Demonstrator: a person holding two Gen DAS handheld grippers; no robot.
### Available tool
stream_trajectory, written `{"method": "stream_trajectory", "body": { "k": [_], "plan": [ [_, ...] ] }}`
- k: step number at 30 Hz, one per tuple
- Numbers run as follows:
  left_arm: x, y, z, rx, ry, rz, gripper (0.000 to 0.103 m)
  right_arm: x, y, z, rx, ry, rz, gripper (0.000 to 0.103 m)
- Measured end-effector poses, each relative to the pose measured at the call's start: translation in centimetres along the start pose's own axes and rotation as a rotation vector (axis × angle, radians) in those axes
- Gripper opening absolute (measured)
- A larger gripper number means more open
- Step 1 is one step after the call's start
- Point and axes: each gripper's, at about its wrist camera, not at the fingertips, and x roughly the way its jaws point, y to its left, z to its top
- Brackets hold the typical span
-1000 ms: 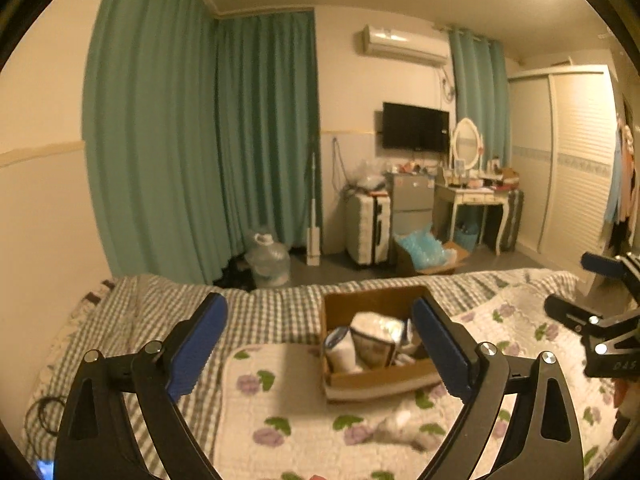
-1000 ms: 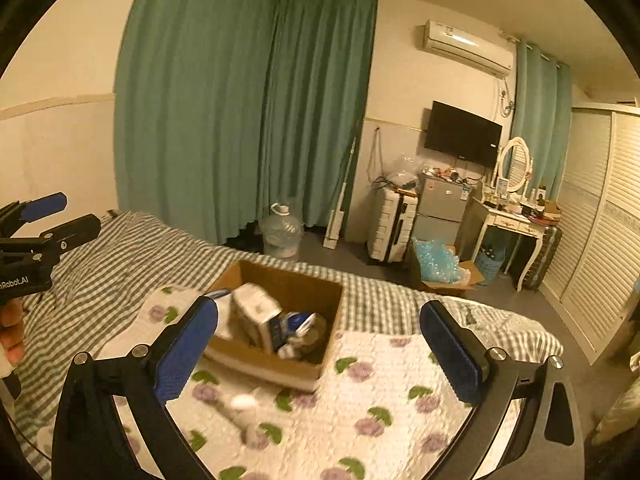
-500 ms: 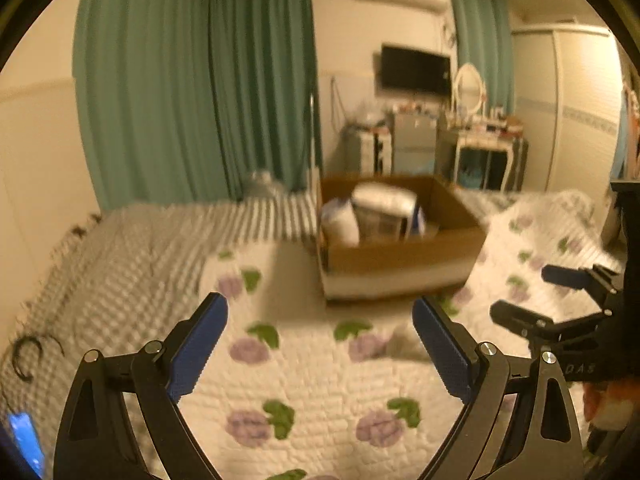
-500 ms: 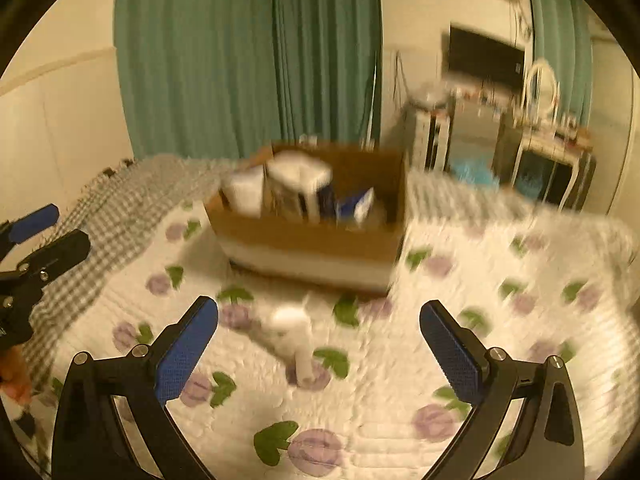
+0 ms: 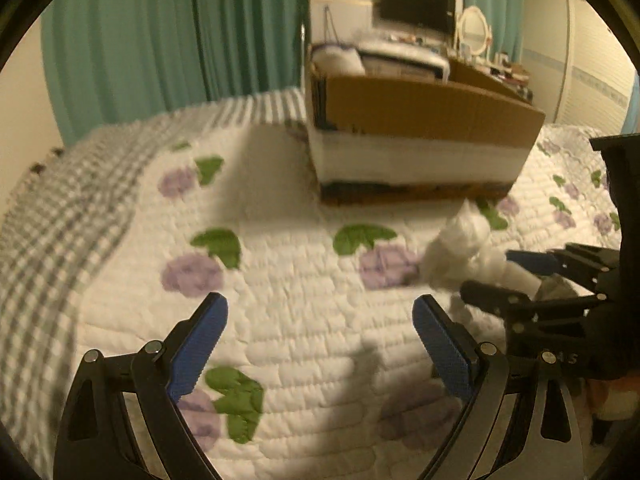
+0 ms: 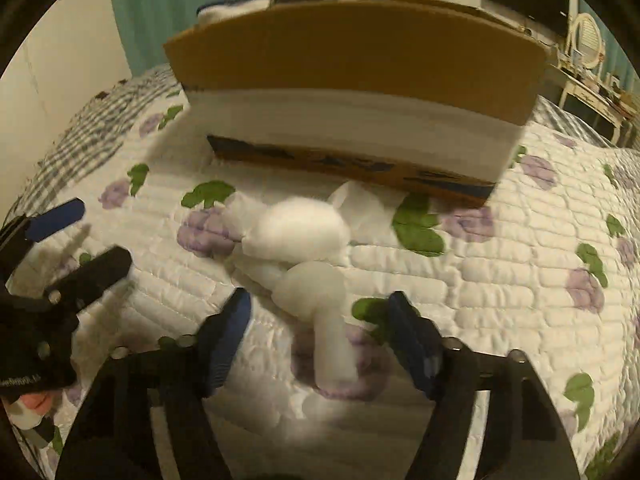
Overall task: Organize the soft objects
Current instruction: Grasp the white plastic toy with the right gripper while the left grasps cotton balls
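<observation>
A white soft plush toy (image 6: 298, 240) lies on the flowered quilt in front of a cardboard box (image 6: 352, 80). My right gripper (image 6: 320, 324) is open, low over the quilt, with the toy's long end (image 6: 332, 352) between its blue fingers, apart from both pads. In the left wrist view the toy (image 5: 466, 252) lies at the right and the box (image 5: 416, 120) stands behind it. My left gripper (image 5: 320, 324) is open and empty over the bare quilt, left of the toy. The box holds white packets (image 5: 400, 58).
The flowered quilt (image 5: 280, 280) covers the bed, with a grey checked sheet (image 5: 52, 216) at its left. Green curtains (image 5: 180, 36) hang behind. A TV (image 5: 418, 4), a dresser and a wardrobe stand far back at the right.
Both grippers have dropped low and moved forward toward the box. My right gripper has come around the toy's long end. The views have tilted down from the room to the quilt.
</observation>
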Motion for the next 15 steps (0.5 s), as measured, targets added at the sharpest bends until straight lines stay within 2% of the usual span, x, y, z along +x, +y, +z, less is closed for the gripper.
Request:
{"method": "stream_trajectory", "body": {
  "k": [2,4,9,15],
  "plan": [
    [0.7,0.2,-0.3,-0.015,0.033,-0.024,0.095,0.2,0.3,0.2,-0.014,0.002,-0.001,0.052],
    [0.8,0.4,-0.4,-0.019,0.041,-0.021,0.095,0.2,0.2,0.1,-0.018,-0.001,0.007,0.037],
    [0.5,0.2,-0.6,-0.012,0.033,0.002,0.095,-0.9,0.6,-0.2,-0.025,-0.030,0.001,0.034],
    [-1.4,-0.4,-1.5,0.010,0.021,0.029,0.095,-4.3,1.3,-1.7,-0.023,-0.052,0.027,0.034]
  ]
}}
